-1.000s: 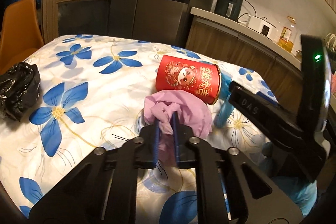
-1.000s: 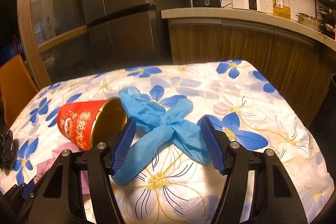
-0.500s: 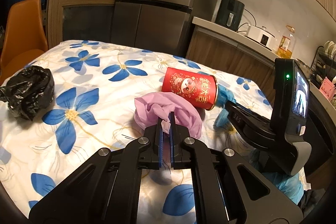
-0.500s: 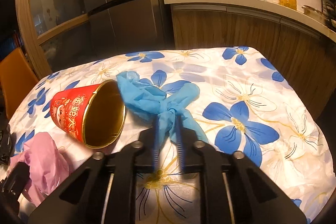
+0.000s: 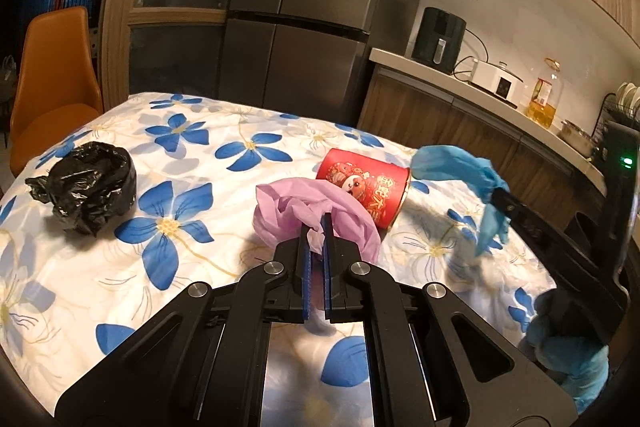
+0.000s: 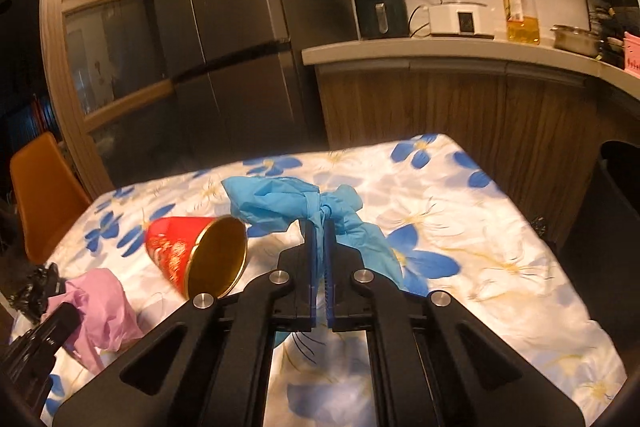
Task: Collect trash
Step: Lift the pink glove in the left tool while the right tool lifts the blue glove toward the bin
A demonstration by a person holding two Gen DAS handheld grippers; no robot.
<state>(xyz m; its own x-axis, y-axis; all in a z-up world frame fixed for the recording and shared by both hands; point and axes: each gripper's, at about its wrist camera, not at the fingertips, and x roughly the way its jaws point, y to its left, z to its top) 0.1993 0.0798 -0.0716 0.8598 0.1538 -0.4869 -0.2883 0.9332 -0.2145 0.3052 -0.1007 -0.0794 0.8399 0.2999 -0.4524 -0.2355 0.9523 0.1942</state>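
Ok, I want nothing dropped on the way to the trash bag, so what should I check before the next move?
1. Left tongs shut on the purple glove: ok.
2. Right tongs shut on the blue glove: ok.
3. Blue glove clear of the tablecloth: ok, it hangs in the air in the left wrist view.
4. Purple glove clear of the tablecloth: cannot tell.
5. Black trash bag mouth open and facing up: ok.
6. Red cup collected: not ok, it lies on its side on the table.
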